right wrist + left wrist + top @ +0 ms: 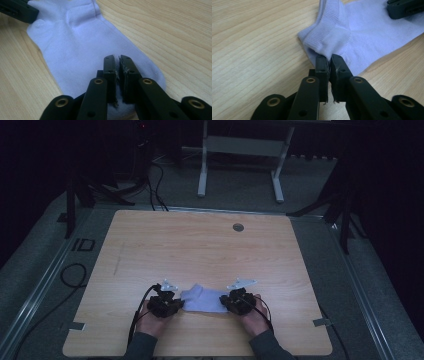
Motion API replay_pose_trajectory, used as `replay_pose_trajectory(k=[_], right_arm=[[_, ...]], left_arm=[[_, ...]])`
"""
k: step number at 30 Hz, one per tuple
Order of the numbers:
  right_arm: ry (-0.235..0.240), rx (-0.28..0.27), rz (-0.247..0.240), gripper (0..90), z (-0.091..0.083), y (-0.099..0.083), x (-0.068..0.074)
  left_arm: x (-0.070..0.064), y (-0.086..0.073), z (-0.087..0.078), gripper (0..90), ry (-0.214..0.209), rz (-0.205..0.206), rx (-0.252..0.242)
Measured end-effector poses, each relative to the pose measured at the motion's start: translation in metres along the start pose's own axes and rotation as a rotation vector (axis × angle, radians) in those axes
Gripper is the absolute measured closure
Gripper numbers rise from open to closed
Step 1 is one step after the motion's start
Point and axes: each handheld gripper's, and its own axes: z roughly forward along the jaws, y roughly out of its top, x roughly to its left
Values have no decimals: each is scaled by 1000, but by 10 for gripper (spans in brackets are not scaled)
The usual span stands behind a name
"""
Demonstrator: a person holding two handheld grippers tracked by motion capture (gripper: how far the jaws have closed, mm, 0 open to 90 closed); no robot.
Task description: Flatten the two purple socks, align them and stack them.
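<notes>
Pinching opposite ends of a pale lilac sock on the wooden table, the left gripper clamps the cuff edge while the right gripper closes over the toe; soft, light knit, best held by its edges.

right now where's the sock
In the high view the sock lies flat near the table's front edge, between the left gripper at its cuff end and the right gripper at its toe.
</notes>
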Motion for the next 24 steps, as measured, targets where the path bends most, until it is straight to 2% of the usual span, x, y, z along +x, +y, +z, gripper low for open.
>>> replay_pose_trajectory(k=[4,12,16,24], right_arm=[[3,-12,-3,812,1,0,0],[-20,-15,-61,800,2,3,-4],[15,-43,-39,775,-1,4,-10],[-7,-97,-3,733,-19,4,-24]], left_arm=[[5,-1,-5,786,15,-14,-26],[12,-1,-10,761,21,-37,-53],[13,-2,-10,756,26,-40,-61],[20,-2,-12,744,76,-35,-81]])
